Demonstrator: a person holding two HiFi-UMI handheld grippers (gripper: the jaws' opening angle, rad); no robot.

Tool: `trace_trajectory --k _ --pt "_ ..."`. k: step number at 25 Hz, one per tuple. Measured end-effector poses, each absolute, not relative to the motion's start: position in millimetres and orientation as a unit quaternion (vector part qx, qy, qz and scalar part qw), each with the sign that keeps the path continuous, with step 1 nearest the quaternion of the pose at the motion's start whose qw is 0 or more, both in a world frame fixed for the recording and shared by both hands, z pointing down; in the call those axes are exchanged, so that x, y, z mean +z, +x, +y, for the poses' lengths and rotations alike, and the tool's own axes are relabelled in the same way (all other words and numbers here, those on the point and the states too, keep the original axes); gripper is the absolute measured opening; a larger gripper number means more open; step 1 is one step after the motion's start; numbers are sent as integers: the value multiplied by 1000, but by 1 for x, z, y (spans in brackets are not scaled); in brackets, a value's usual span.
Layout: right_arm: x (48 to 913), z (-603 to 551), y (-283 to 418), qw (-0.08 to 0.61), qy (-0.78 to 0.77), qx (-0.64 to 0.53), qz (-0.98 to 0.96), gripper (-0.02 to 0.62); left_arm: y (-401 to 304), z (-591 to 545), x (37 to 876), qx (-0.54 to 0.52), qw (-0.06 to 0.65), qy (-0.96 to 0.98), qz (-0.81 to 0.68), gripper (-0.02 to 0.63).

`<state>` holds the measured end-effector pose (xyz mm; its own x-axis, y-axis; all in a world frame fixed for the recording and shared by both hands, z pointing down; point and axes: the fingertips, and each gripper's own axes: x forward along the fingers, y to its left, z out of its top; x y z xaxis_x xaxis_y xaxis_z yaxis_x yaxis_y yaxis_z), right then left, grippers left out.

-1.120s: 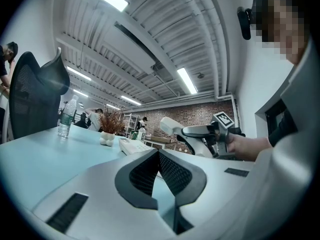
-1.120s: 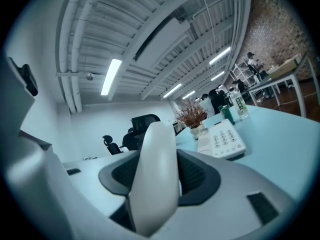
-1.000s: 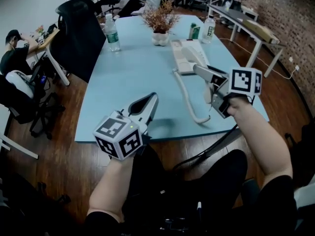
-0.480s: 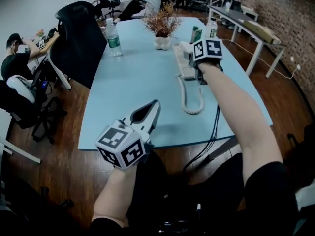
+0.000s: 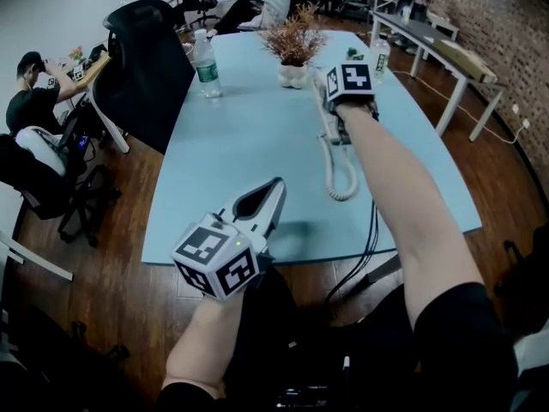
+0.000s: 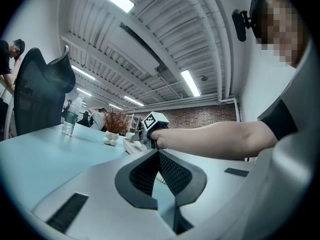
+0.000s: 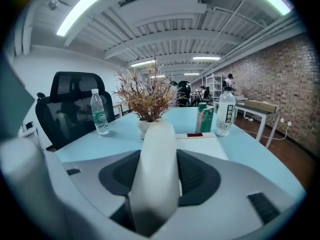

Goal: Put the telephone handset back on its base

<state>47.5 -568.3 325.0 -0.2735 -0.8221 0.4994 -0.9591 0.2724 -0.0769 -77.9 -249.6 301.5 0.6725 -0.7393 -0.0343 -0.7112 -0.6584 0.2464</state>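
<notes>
The white telephone handset [image 7: 157, 184] stands between the pads of my right gripper [image 7: 159, 159], which is shut on it. In the head view this gripper [image 5: 333, 103] is far out over the white telephone base [image 5: 325, 120], its marker cube on top hiding the handset. The base [image 7: 206, 145] lies flat just beyond the handset's tip. The coiled cord [image 5: 340, 177] runs from the base back toward me on the blue table [image 5: 249, 136]. My left gripper [image 5: 278, 187] hovers near the table's front edge, shut and holding nothing; in its own view the jaw tips [image 6: 158, 152] meet.
A dried plant in a white pot [image 5: 294, 48] stands behind the base. A water bottle [image 5: 206, 65] stands far left; a second bottle [image 5: 377, 58] and a green carton [image 7: 204, 119] stand far right. A black office chair [image 5: 150, 54] is at the table's left side. People sit at desks beyond.
My right gripper carried the handset from the table's near right side out to over the base, and the cord followed. The left gripper stayed about where it was.
</notes>
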Motion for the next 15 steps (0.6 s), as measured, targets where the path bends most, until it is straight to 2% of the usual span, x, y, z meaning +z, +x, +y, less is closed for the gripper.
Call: trace_trajectory --k 5,8,11,15 --pt "334 -574 46 175 574 197 -775 243 -78 -251 303 -65 107 908 -400 -3" --pt "336 -571 44 182 558 198 -785 300 -76 -250 302 -64 105 909 -398 -3" --pt "326 -563 53 187 559 179 -787 328 -76 -249 301 -65 104 909 -398 -3" --pt "296 -529 55 111 521 199 -823 324 -76 -247 298 -66 103 909 -399 -3"
